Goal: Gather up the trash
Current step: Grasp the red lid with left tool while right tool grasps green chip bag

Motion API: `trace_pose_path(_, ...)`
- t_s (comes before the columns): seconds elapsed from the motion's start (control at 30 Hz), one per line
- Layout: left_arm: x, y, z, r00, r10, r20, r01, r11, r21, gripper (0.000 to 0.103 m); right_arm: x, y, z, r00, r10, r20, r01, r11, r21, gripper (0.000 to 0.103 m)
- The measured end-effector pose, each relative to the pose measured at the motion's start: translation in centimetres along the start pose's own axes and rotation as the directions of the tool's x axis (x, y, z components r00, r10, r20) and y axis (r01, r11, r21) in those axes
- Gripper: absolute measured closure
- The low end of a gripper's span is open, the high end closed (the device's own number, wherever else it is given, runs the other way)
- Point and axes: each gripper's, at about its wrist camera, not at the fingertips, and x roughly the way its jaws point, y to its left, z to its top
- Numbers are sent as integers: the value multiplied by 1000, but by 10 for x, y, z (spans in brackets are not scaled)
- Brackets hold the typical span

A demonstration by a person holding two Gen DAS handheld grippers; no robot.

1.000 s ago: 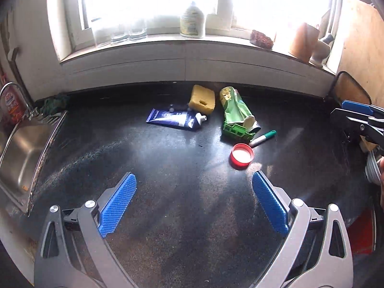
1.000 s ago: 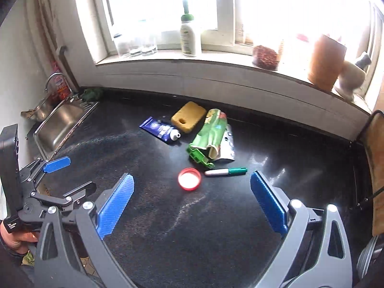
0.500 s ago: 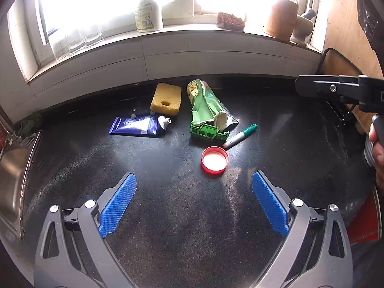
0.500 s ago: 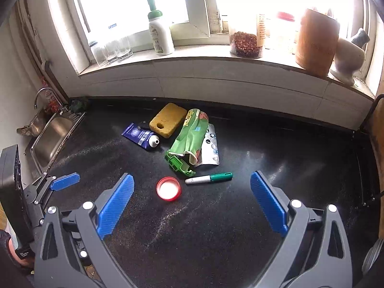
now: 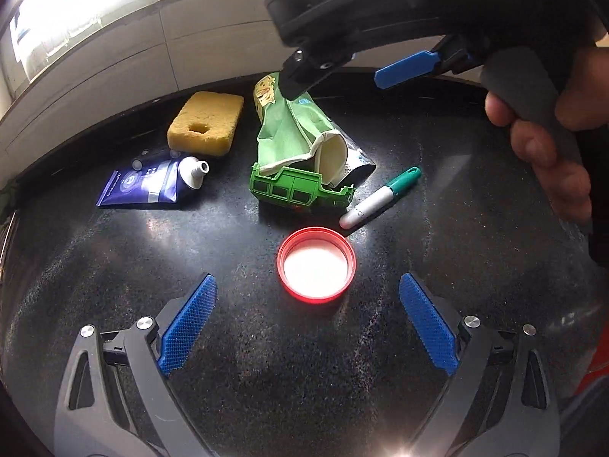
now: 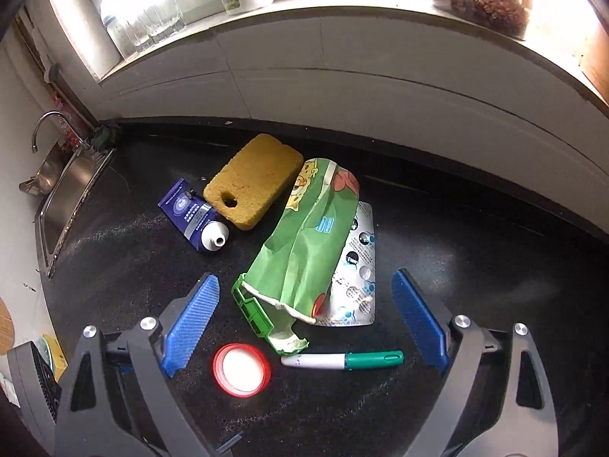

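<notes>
Toward the bench's back edge, the crumpled green wrapper [image 6: 308, 243] lies lengthwise away from the right tool [image 6: 304, 327], whose empty jaws are closing astride its near end, while the left tool [image 5: 308, 320], released, brackets the red lid [image 5: 316, 264].

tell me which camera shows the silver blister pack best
The right wrist view. There the blister pack lies mostly uncovered beside the green wrapper, its foil pockets visible. In the left wrist view only a silver corner pokes out from behind the wrapper.
</notes>
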Motion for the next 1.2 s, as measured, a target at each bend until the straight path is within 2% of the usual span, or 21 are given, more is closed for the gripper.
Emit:
trace_pose_path(0.13,21,6,8,1000,-14,-16,14,1000,-19,9,38,-5,15,998,18,-59,-19,1000,-12,21)
trace_pose_path(0.23,34,11,12,999,-33,-33,32,999,-34,14,55,-2,21,996,19,-90,-22,999,-26,33)
trace_pose_path(0.33,40,11,14,998,-43,-37,42,999,-18,29,63,-2,22,994,23,-103,-25,999,-21,53)
trace_pose_path(0.4,40,9,16,998,-48,-37,49,999,16,54,58,-4,23,996,42,-80,-42,999,-1,63)
trace_pose_path(0.47,38,12,19,996,-71,-48,71,997,-1,54,52,-5,25,996,54,-66,-54,998,11,67)
trace_pose_path(0.57,31,18,20,996,-81,-45,79,996,-38,54,39,-3,28,998,60,-34,-60,998,1,68)
trace_pose_path(0.83,-12,27,25,998,-59,1,59,997,-57,54,-14,8,28,998,46,42,-45,999,-14,68)
trace_pose_path(1.07,-60,26,15,999,-2,36,5,996,-86,54,-52,19,2,997,24,79,-21,999,-29,68)
trace_pose_path(1.2,-78,25,2,999,9,31,-5,994,-110,54,-74,32,-27,996,11,92,-7,999,-52,68)
